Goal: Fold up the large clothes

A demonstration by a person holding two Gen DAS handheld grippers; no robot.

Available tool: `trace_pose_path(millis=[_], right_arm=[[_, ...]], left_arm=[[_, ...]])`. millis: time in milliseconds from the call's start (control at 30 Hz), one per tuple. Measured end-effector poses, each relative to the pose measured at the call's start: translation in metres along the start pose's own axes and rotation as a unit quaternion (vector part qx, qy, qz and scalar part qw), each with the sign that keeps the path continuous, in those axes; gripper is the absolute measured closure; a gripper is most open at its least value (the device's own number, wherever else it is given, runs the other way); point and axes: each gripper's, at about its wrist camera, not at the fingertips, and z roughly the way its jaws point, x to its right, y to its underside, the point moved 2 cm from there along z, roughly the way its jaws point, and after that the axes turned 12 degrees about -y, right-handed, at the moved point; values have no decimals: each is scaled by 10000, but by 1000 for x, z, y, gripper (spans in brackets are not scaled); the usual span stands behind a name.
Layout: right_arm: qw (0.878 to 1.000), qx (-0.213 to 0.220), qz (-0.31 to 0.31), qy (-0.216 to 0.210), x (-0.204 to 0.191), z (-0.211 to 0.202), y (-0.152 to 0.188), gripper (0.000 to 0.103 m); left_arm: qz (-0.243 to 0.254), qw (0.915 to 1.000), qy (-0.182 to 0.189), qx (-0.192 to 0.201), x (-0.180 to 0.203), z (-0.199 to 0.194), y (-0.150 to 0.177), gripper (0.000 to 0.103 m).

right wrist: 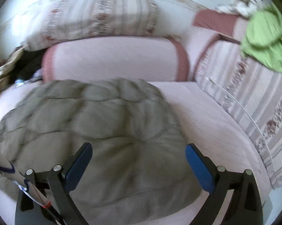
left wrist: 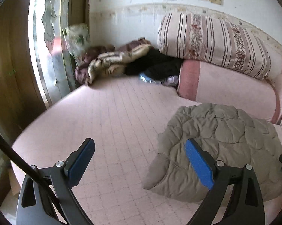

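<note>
Both my tongs, left (left wrist: 140, 161) and right (right wrist: 139, 162), gape wide, holding nothing. The puffy jacket (right wrist: 96, 123) looks soft, light, springy; I'd pinch its hem edge.

A pink quilted bed (left wrist: 111, 116) fills the room's corner beneath a stained, peeling white wall (left wrist: 133, 1). Daylight enters through a window (left wrist: 45, 43) on the left. Striped floral cushions (left wrist: 212, 43) and a pink bolster (right wrist: 114, 60) line the wall.
</note>
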Motion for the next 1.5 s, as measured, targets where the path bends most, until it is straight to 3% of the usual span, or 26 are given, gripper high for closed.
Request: trace_pose_path(millis=[67, 100, 200, 267, 367, 433, 500, 667, 767, 800, 900, 1000, 1133, 1200, 1500], right_arm=[[9990, -19, -347, -284, -36, 0, 0, 10], [9977, -63, -521, -423, -55, 2, 2, 19], [9932, -281, -825, -771, -93, 18, 5, 35], [9913, -414, -841, -922, -114, 35, 6, 36], [9930, -548, -770, -708, -122, 68, 7, 35], [9939, -670, -724, -496, -120, 90, 9, 24], [9949, -690, -574, -460, -117, 103, 10, 20], [9956, -638, -636, -264, -121, 111, 9, 13], [9950, -760, -600, -247, -121, 99, 2, 13], [9955, -730, -509, -340, -122, 87, -3, 18], [9946, -342, -263, -948, -133, 50, -11, 20], [9895, -336, -545, -1299, -161, 39, -8, 20], [9859, -921, -851, -1105, -182, 82, 19, 15], [9871, -847, -721, -1150, -178, 84, 20, 13], [9891, -339, -634, -1282, -148, 13, 24, 13]], left_arm=[[78, 9999, 69, 57, -4, -3, 5, 4], [131, 9997, 193, 29, -4, -1, 7, 4], [254, 9962, 783, -285, -7, 11, 16, 4], [161, 9953, 885, -354, -8, 17, 19, 4], [33, 9965, 767, -315, -13, 24, 18, 4], [28, 9976, 638, -257, -15, 26, 17, 4], [-29, 9988, 447, -183, -19, 29, 17, 4], [-257, 9989, 334, -214, -29, 33, 14, 4], [-294, 9989, 252, -277, -32, 34, 16, 4], [-261, 9991, 178, -268, -32, 34, 16, 4], [-235, 9993, 214, -219, -32, 30, 17, 4], [-256, 9990, 293, -231, -29, 28, 17, 4], [-134, 9990, 327, -271, -22, 28, 19, 4], [-45, 9989, 374, -276, -19, 27, 20, 4], [-7, 9982, 475, -376, -10, 26, 22, 4]])
